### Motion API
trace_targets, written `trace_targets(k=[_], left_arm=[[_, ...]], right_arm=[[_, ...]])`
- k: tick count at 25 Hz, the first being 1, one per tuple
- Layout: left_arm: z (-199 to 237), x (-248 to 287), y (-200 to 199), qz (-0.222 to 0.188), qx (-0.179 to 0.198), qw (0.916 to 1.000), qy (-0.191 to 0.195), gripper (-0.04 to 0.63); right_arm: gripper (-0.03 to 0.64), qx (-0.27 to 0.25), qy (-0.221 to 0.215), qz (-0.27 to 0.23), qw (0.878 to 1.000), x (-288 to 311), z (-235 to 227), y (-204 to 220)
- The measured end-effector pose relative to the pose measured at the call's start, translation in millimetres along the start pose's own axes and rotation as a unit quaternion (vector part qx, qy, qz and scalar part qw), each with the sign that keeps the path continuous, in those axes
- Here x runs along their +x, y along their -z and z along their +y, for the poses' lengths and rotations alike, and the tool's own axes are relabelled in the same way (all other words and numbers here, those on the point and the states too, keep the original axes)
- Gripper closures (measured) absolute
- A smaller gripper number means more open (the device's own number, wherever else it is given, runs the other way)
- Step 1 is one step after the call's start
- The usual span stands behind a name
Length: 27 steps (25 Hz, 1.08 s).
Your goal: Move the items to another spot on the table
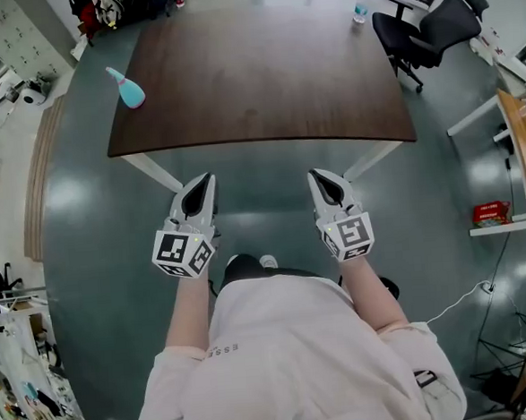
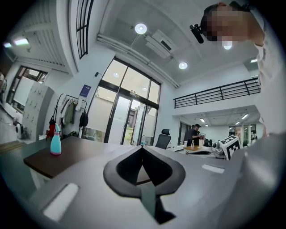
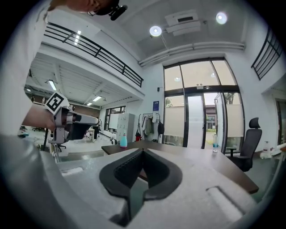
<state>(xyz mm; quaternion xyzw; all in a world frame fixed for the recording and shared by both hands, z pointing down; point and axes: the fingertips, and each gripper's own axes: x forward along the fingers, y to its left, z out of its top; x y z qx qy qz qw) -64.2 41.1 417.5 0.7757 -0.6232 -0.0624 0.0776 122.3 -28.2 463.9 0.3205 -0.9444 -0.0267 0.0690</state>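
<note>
2 hand-held grippers hang side by side off the near edge of a dark brown table (image 1: 263,79), both above the grey floor (image 1: 84,217) and both aimed at the tabletop. The left gripper (image 1: 208,178) has its jaws pressed together with nothing between them, as its own view shows: the 2 dark pads meet in 1 seam. The right gripper (image 1: 315,176) is likewise closed and empty, pads touching along their length. Neither touches the table.

1 teal spray bottle (image 1: 130,92) stands at the table's left edge, toward the far-left corner, well apart from both grippers. The left gripper view shows it upright, its long axis vertical, base on the wood and pale trigger head on top; which way the nozzle faces cannot be made out. 1 small clear bottle (image 1: 360,11) with a blue band stands upright at the table's far-right corner. The rest of the tabletop shows only its wood surface.

Just beyond the table's right side sits 1 black office chair (image 1: 430,29). The person holding the grippers wears a pale short-sleeved shirt (image 1: 291,355) and stands back from the table's near edge.
</note>
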Motion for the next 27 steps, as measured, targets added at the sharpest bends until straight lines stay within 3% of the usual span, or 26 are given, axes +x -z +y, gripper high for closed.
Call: trace_targets(k=[8,27], left_arm=[[-22,4,1,0.002,0.016,0.9996,0.025,0.588],[-19,10,7,0.003,-0.008,0.9989,0.046,0.588]], right_arm=[[0.626,0.002,0.006,-0.003,1.0,-8,-11,-1],[0.626,0.026,0.005,0.003,1.0,4,-9,2]])
